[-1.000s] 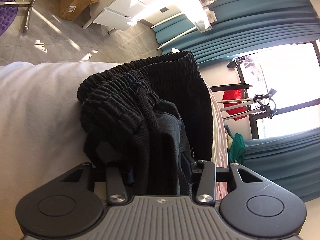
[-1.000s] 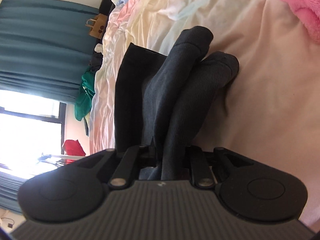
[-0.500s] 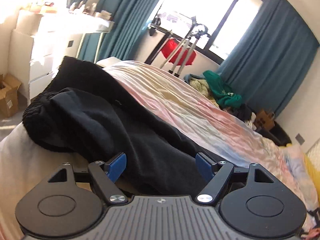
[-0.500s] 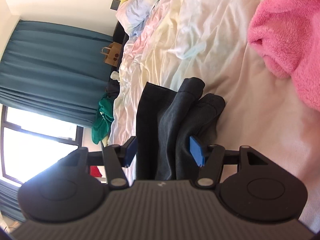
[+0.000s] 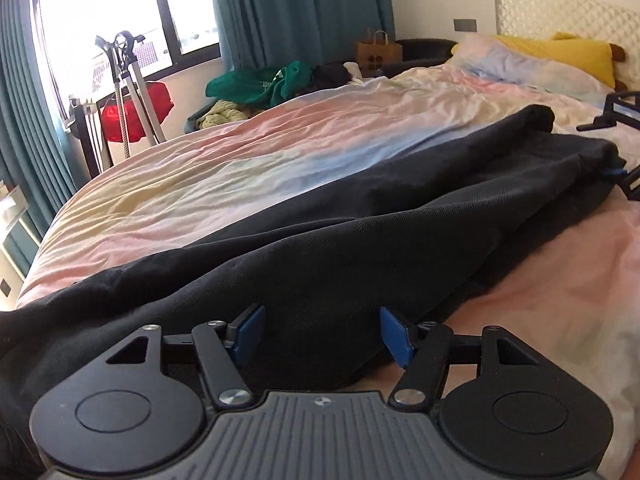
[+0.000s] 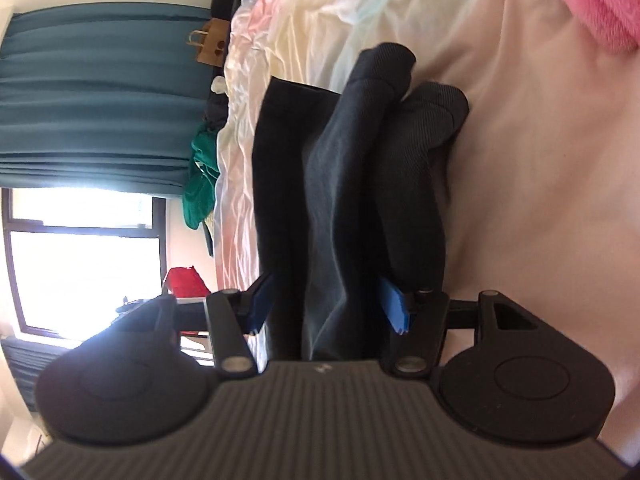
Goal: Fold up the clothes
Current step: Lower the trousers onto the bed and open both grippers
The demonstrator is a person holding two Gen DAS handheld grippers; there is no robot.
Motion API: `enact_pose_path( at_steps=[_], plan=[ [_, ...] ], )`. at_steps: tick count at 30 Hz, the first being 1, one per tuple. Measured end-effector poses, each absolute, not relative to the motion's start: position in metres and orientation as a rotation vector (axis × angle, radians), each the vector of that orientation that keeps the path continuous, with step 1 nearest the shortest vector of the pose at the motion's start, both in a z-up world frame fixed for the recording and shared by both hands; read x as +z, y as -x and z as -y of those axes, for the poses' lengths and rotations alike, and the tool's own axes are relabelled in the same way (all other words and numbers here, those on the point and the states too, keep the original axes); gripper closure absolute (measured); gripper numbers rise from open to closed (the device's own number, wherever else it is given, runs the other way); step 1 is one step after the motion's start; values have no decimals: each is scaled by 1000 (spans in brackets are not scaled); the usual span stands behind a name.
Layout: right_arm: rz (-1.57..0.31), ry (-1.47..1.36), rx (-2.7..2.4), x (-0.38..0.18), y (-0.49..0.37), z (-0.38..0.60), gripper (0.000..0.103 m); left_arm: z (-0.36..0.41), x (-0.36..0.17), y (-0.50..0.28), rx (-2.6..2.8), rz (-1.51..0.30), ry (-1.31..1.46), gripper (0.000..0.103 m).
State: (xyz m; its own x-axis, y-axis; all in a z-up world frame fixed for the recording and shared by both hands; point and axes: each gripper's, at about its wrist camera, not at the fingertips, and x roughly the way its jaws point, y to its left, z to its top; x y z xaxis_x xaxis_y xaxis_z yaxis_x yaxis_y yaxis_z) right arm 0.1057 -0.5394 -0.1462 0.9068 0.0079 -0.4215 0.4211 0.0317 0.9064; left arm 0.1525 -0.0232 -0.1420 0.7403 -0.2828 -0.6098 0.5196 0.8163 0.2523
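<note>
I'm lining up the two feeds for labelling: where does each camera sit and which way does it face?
Left wrist: sits behind the left tongs, low over the bed, facing along the dark trousers toward the headboard; both open blue pads show, and the other tongs at far right.
Right wrist: sits behind the right tongs, rolled sideways, facing along the trouser legs toward the paper bag; open pads either side of the cloth.
Shared: trousers, pastel bedsheet, paper bag, green clothes, window.

The left gripper has a grey ribbed body, two round black discs, black linkage arms with silver screws, and blue pads on its fingers. The right gripper looks identical, with blue-padded fingers.
</note>
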Motion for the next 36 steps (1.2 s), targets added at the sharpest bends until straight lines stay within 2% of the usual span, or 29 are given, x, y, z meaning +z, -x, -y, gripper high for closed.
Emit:
enact_pose_path(
  at_steps=[5, 7, 8, 9, 10, 11, 15, 23, 27, 28, 30, 33, 35, 36],
  plan=[
    [-357, -1460, -360, -149, -121, 544, 44, 31, -159, -153, -452, -532, -460, 46],
    [-347, -1406, -390, -145, -126, 546, 56, 31, -161, -155, -458, -516, -455, 54],
    [-342, -1379, -405, -143, -129, 547, 61, 31, -161, -157, -464, -508, -451, 65],
    [-337, -1351, -419, -141, -131, 548, 82, 29, -161, -159, -474, -503, -442, 79],
    [-332, -1324, -433, -140, -134, 549, 96, 28, -161, -160, -485, -499, -429, 85],
    [-327, -1297, -448, -138, -136, 550, 96, 25, -159, -161, -497, -498, -412, 93],
    [-340, -1242, -505, -130, -131, 550, 96, 10, -147, -169, -544, -515, -312, 98],
    [-387, -1160, -615, -117, -113, 547, 96, -9, -126, -160, -609, -514, -221, 98],
    [-497, -1138, -597, -128, -115, 546, 96, -15, -125, -157, -640, -526, -173, 95],
    [-508, -1113, -589, -125, -116, 543, 94, -16, -124, -155, -634, -523, -158, 93],
    [-525, -1064, -596, -117, -118, 536, 92, -20, -123, -152, -610, -511, -126, 75],
    [-544, -986, -634, -105, -118, 524, 82, -27, -124, -145, -578, -497, -75, 63],
    [-533, -927, -664, -95, -115, 517, 68, -29, -123, -142, -566, -494, -62, 56],
    [-513, -891, -687, -88, -112, 513, 57, -29, -122, -140, -567, -487, -58, 55]
  ],
)
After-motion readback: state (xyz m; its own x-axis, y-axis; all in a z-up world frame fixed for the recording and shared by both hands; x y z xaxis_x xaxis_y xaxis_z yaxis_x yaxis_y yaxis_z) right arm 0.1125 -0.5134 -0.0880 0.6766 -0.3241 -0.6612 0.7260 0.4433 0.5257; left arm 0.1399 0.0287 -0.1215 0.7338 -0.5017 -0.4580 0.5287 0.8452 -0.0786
